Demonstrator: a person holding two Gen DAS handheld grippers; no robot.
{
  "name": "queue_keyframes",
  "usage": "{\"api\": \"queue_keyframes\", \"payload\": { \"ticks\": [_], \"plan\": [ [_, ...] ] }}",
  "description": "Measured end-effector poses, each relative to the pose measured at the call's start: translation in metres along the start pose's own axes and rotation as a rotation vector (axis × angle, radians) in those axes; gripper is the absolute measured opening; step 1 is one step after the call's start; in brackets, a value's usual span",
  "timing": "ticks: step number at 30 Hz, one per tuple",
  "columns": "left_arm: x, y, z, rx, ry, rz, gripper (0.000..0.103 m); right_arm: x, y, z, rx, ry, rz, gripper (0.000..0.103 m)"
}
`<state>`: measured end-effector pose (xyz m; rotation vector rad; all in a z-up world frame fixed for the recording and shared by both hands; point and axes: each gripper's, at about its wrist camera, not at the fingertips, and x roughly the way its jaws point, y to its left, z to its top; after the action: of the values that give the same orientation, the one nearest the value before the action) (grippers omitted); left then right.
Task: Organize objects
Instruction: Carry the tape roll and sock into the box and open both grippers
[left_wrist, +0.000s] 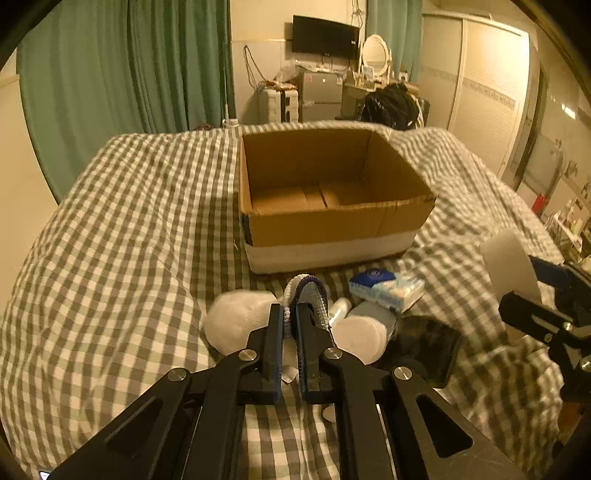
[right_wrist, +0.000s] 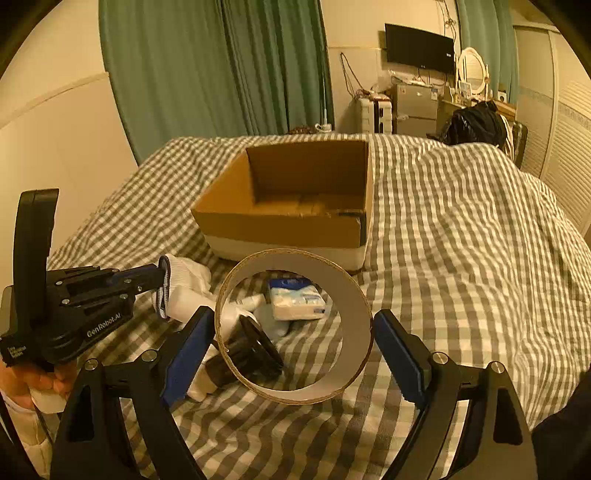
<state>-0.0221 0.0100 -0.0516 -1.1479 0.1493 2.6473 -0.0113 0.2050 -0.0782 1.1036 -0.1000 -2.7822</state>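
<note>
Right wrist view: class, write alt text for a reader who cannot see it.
The right gripper holds a cardboard ring above a checked bed. An open cardboard box sits behind it, and the left gripper pinches a white sock.

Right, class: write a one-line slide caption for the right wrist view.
Right tongs grip a wide cardboard ring before the open brown cardboard box.
</note>
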Motion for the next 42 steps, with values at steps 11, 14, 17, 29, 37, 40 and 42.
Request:
{"api": "queue_keyframes", "payload": {
  "ticks": [11,14,17,29,37,40,42],
  "plan": [
    [-0.049,0.004,0.061,0.005,-0.129,-0.04,0.006,-0.037,0.015,0.03,-0.056,-0.101,-0.011,0.087],
    [-0.056,0.004,0.09,0.009,-0.167,-0.044,0.006,-0.044,0.018,0.05,-0.078,-0.139,-0.012,0.087],
    [-0.058,0.004,0.115,0.006,-0.195,-0.065,0.006,-0.046,0.019,0.075,-0.102,-0.172,-0.022,0.087],
    [0.006,-0.005,0.176,0.042,-0.171,-0.063,0.006,0.013,0.003,0.152,-0.074,-0.181,-0.002,0.087],
    [0.08,-0.001,0.178,0.056,-0.081,-0.069,0.006,0.091,-0.012,0.18,-0.05,-0.114,0.007,0.087],
    [0.101,0.004,0.176,0.042,-0.056,-0.103,0.006,0.122,-0.019,0.186,-0.051,-0.083,0.003,0.087],
    [0.108,0.004,0.174,0.045,-0.05,-0.112,0.006,0.137,-0.022,0.188,-0.049,-0.066,0.002,0.087]
  ]
}}
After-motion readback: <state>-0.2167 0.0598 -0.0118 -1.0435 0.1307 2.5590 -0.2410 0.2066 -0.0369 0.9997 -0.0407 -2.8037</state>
